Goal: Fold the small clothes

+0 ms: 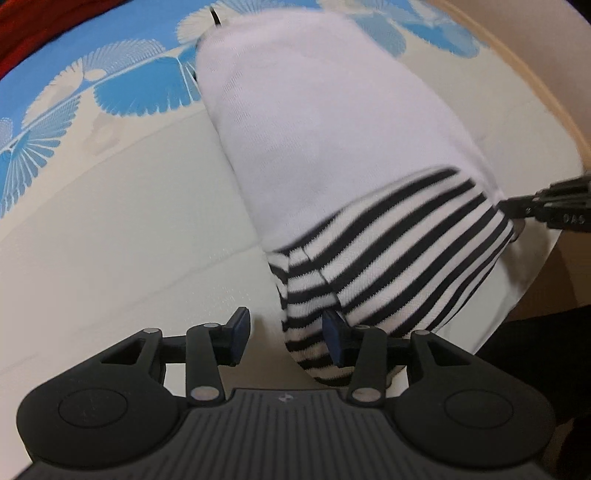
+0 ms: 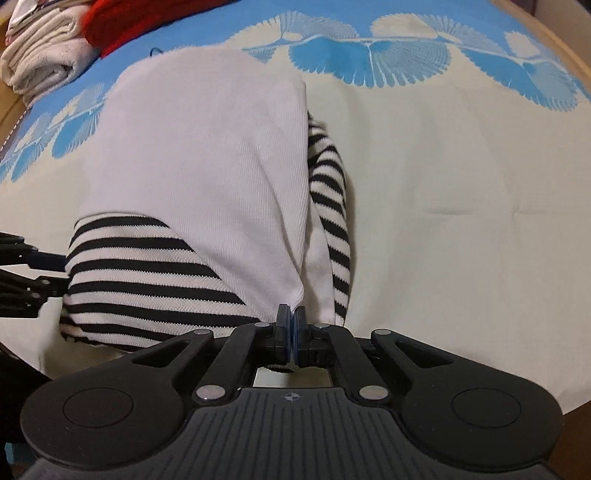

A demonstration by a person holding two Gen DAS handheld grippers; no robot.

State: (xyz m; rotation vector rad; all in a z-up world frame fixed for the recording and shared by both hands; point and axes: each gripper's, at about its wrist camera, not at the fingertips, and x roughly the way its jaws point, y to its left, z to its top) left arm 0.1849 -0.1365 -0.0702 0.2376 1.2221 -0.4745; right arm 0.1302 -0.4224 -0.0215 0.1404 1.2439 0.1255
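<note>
We have the top lying on the bedspread, a white garment with black-and-white striped parts, its near hem toward us and its far end reaching up to the blue fan pattern. It is spread flat, which is why we can work it from the near edge with a gripper at each side.

Our right gripper has its jaws together, clamped on a pinch of white cloth at the near edge, just where a fold line runs up the garment. We judge that this hold is there to carry or pin that edge. A striped sleeve lies alongside the fold to the right, partly tucked under the white panel.

Our left gripper has its jaws apart, straddling the striped hem; one pad touches the cloth, the other stands clear over the bedspread. It grips nothing yet, and we take it to be lined up to close on that corner.

In the right view a folded pale cloth and something red sit at the far left, well apart from the top.
</note>
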